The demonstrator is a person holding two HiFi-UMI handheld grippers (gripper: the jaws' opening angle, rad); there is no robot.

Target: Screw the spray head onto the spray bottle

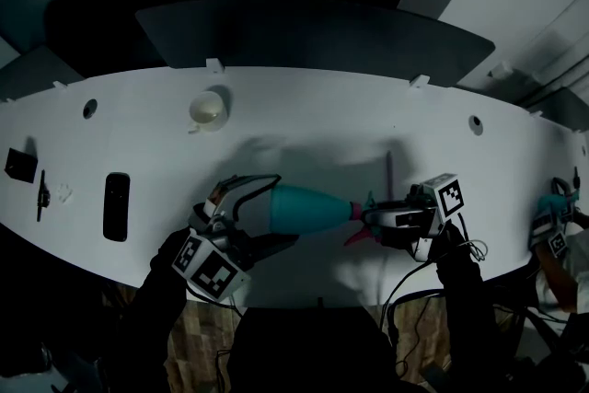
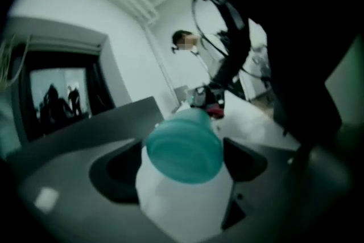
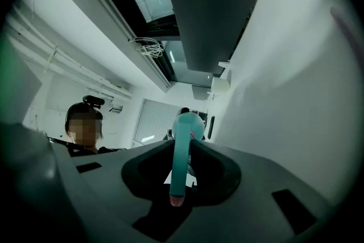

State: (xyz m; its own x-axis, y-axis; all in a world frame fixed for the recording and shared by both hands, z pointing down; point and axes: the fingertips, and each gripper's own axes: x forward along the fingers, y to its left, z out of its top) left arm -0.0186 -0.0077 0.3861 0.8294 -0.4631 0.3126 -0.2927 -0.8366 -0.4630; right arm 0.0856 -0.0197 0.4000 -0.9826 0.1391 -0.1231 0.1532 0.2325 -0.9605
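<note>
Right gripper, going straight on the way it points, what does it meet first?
Probably the teal spray bottle: the right gripper, jaws shut on the spray head, points at its neck; the left gripper holds the far end.

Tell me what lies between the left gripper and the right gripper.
The teal spray bottle spans the gap in the head view, base in the left gripper, spray head in the right gripper.

Dim, bluish light; fisheye corners go black, and the spray bottle [image 2: 185, 151] looks blurred.
</note>
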